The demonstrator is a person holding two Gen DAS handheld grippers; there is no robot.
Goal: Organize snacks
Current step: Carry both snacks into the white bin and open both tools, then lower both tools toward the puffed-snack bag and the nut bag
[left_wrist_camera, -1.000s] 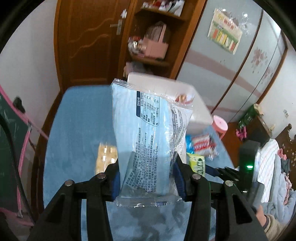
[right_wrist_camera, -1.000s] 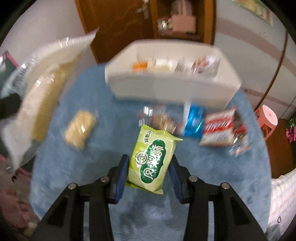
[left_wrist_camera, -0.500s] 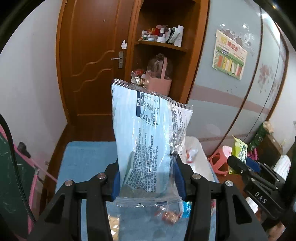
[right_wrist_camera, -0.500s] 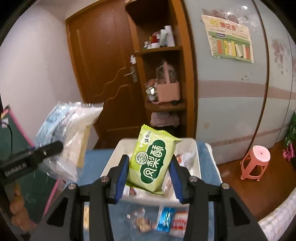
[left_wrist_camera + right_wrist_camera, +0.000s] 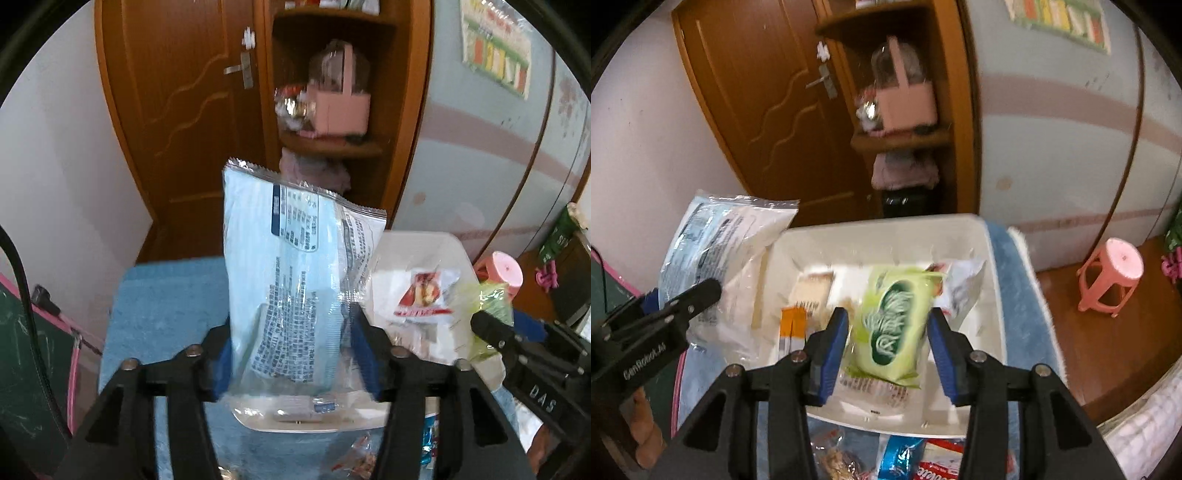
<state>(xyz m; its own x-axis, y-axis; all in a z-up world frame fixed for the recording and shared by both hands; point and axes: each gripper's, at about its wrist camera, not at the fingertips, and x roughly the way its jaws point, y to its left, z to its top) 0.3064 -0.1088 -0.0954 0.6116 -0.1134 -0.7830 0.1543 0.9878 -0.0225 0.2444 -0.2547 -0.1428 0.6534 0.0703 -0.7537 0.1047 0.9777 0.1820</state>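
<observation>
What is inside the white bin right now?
In the white bin: a beige cracker pack, an orange-white packet, a white-red packet. The green snack pack hides whatever lies beneath.

The left gripper [image 5: 291, 350] has just been widening its jaws, with a pale blue printed snack bag [image 5: 295, 291] standing upright between the blue pads [image 5: 364, 350]. At three o'clock of the bag sits a white bin [image 5: 443, 251] on the blue tablecloth [image 5: 166, 302]. The right gripper [image 5: 495, 332] enters at four o'clock beside a green packet [image 5: 487, 295].
</observation>
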